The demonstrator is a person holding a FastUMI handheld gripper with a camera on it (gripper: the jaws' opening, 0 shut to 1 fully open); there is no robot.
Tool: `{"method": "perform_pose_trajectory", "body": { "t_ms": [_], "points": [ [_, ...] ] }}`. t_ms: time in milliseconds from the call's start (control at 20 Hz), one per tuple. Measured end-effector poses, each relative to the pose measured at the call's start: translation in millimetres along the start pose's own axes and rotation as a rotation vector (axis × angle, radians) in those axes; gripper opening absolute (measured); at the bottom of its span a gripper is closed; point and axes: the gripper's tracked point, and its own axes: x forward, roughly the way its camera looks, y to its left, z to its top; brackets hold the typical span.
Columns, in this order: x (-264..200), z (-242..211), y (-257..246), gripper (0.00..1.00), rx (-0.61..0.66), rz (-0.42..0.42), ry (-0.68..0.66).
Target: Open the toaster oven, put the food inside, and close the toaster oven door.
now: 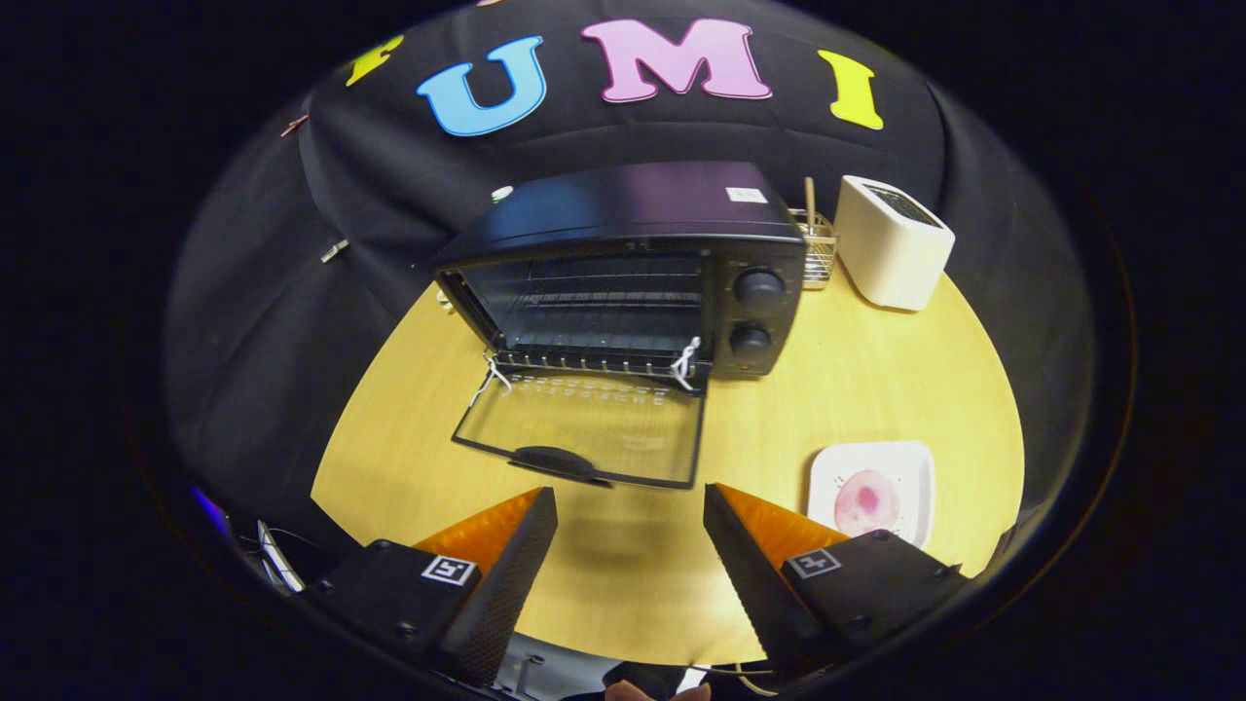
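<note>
— So where did things stand with the toaster oven (623,268)?

— Its glass door (584,433) lay folded flat on the wooden table (876,380), handle nearest the fingers, just ahead of the gap between them. The gripper (631,506) hung above the table with its fingers spread wide and nothing between them. The food, a pink round slice (866,501), sat on a white plate (910,467) just beyond the right finger, well apart from the oven.

— What could have gone wrong from there?

— By my reckoning, the pickup. The slice looked thin and flat on the plate, so the fingers might have scraped the plate, pushed it along the table or slid off the food (it looked soft, though I couldn't be sure). Then the lowered door stuck out toward the gripper; coming in low with the food could have knocked its handle or edge. Inside, the rack bars could have caught a drooping slice.

— And what couldn't you make out?

— The right finger's body covered the plate's near corner. The back of the oven cavity was dark. White ties at the hinges were too small to read. Beyond the oven, a wire basket (820,248) stood half hidden beside a white toaster (891,248).
</note>
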Motion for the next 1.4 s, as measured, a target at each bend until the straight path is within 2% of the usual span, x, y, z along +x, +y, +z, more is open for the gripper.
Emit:
{"method": "perform_pose_trajectory", "body": {
  "t_ms": [550, 800, 1050, 1150, 1200, 1250, 1300, 1350, 1400],
  "points": [
    [-33.9, -32.6, -175.5, 0.99, 0.052, -0.054, 0.164],
    [-19.2, -51.4, -241.7, 0.99, 0.095, -0.089, 0.264],
    [16.2, -60.9, -269.0, 0.98, 0.126, -0.096, 0.344],
    [32.0, -65.9, -273.2, 0.91, 0.125, -0.102, 0.384],
    [35.9, -69.9, -275.5, 0.83, 0.126, -0.106, 0.404],
    [40.1, -72.5, -277.3, 0.79, 0.127, -0.111, 0.423],
    [44.7, -77.9, -279.6, 0.66, 0.130, -0.123, 0.441],
    [46.5, -82.3, -280.8, 0.59, 0.132, -0.132, 0.464],
    [50.6, -87.0, -282.7, 0.58, 0.123, -0.141, 0.481]
  ]
}}
